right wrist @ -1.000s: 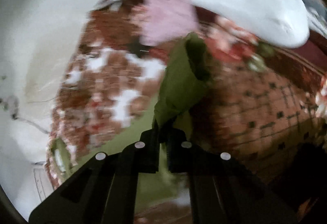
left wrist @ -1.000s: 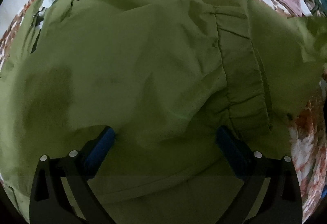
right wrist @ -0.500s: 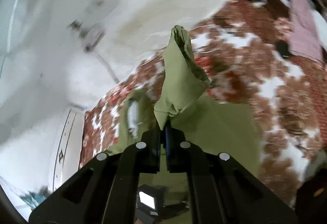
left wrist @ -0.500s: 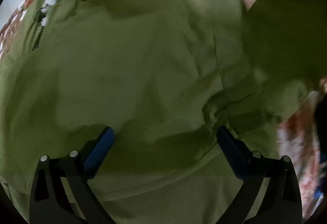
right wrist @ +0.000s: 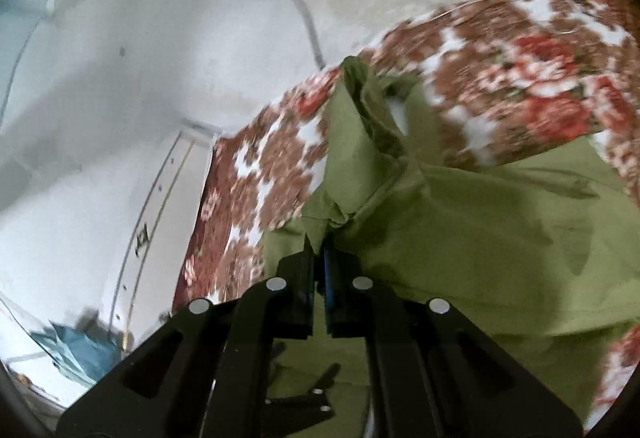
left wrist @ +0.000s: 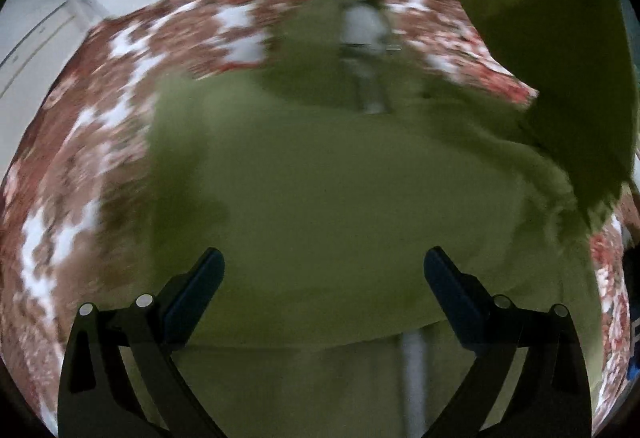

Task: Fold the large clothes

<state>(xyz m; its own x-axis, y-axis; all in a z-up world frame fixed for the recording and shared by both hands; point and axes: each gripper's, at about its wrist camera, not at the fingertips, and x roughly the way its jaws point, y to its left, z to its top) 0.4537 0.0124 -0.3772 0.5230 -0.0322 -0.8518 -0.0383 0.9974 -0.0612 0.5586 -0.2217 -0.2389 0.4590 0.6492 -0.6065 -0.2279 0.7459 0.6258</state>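
Green jacket (left wrist: pixel 328 198) spread flat on floral bedspread (left wrist: pixel 80 142), collar toward 12 o'clock in left view. Sleeve (right wrist: pixel 360 158) clamped in right gripper (right wrist: pixel 319 262), lifted, long axis running from 6 toward 12. Left gripper (left wrist: pixel 324 270) spread wide apart over body, holding nothing. Right arm nearer; fold likely leftward across body

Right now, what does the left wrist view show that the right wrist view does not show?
Only the left wrist view shows the left claw open over the spread green garment, gripping nothing, with a lifted fold hanging at the upper right. Only the right wrist view shows the right claw shut on a bunched fold, and a blue cloth on the floor. Both show the garment and the floral bedspread.
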